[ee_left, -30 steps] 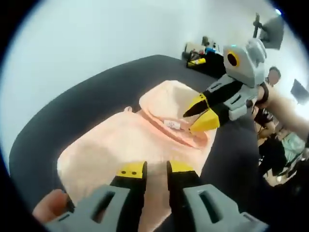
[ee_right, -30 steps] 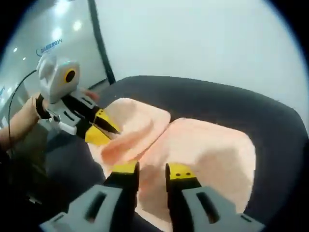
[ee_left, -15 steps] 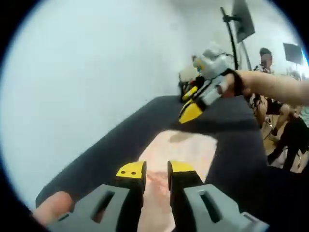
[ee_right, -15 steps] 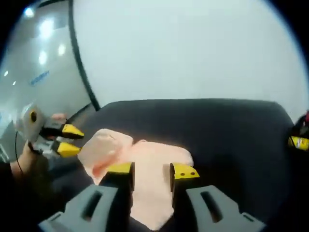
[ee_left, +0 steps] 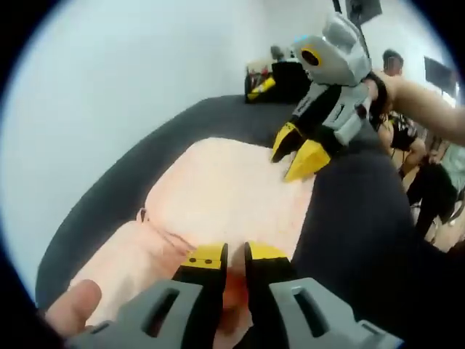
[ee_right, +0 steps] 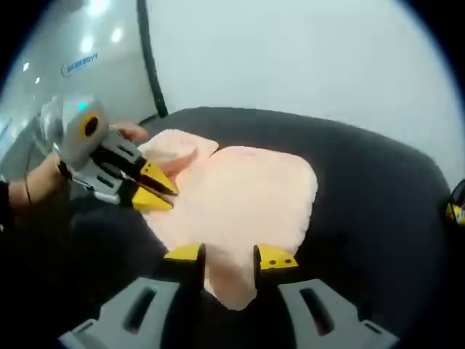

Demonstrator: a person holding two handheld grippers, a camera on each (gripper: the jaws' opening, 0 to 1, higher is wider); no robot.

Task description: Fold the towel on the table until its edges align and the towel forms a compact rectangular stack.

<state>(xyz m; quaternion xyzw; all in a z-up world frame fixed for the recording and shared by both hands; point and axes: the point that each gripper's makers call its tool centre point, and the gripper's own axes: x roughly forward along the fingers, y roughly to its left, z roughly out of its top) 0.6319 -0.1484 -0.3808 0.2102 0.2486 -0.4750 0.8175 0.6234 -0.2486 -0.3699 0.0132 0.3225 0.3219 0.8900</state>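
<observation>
The towel (ee_left: 225, 196) lay partly folded on the dark table (ee_left: 349, 218), a pinch of its near edge caught between the nearly closed jaws of the left gripper (ee_left: 226, 256), while the right gripper (ee_right: 229, 256) hung just above its other end, jaws parted and holding nothing. To do the fold well, I judged, the held edge should travel low and square until the 2 layers' borders met. Bare tabletop ringed the cloth, leaving room, though the table's rim ran close.

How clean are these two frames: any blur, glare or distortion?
Left gripper view: the towel is soft and slightly blurred, and the table edge bows from fisheye. Right gripper view: ceiling-light reflections streak the glossy wall at upper left; the left claw looks smeared.
</observation>
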